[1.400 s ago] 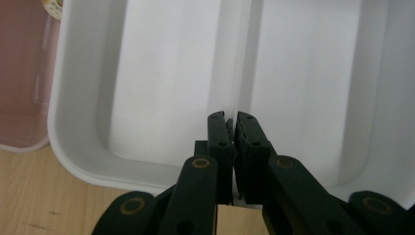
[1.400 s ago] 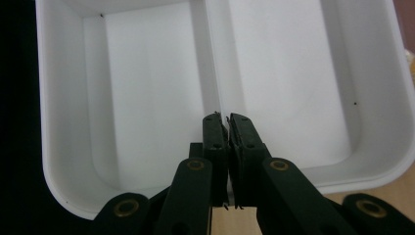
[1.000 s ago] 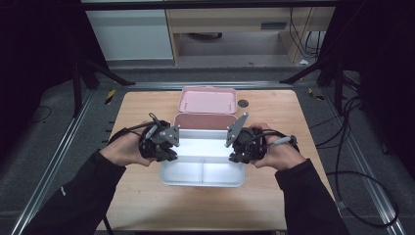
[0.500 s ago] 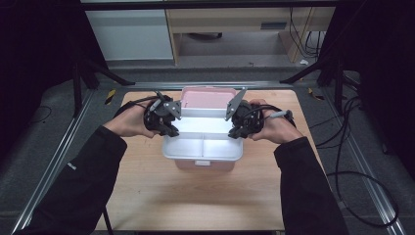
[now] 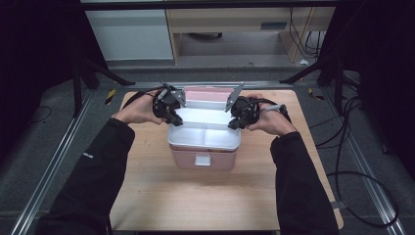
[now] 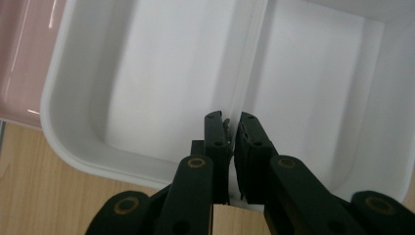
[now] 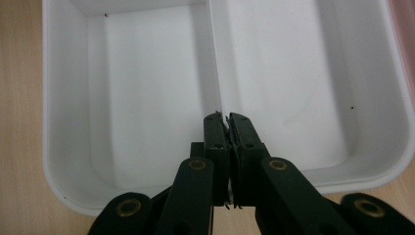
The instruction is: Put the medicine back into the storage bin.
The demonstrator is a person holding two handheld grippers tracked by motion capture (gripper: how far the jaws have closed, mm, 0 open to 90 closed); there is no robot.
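Since a second ago the white two-compartment tray [image 5: 204, 136] has travelled from the near part of the bench to sit over the pink lunch box base [image 5: 201, 160], with the pink lid [image 5: 210, 93] showing just behind it. Your left tongs [image 5: 175, 120] and right tongs [image 5: 234, 123] came along with it, one at each short end. Left tongs [image 6: 231, 134]: pressed together, pinching the tray's end wall at the divider; the jaws have only just begun to ease, wall between them. Right tongs [image 7: 226, 128]: pressed together on the opposite end wall, same divider line. Judgement: the step is seating the tray [image 6: 147, 88] in the base. Keep both ends level and lower evenly; a tilt would jam one corner on the base rim. From above, the tray rim overhangs the base all round, so check it has dropped flush before letting go. Spread both tongs together, then lift straight up so the tray [image 7: 147, 83] doesn't drag out. Both compartments empty. Bench [image 5: 161, 196]: pale wood top, bare apart from the box. Room: dark, black stand legs either side, grey floor, aluminium rails along the bench edges, cables [image 5: 342, 142] trailing at right, pale cabinets beyond.
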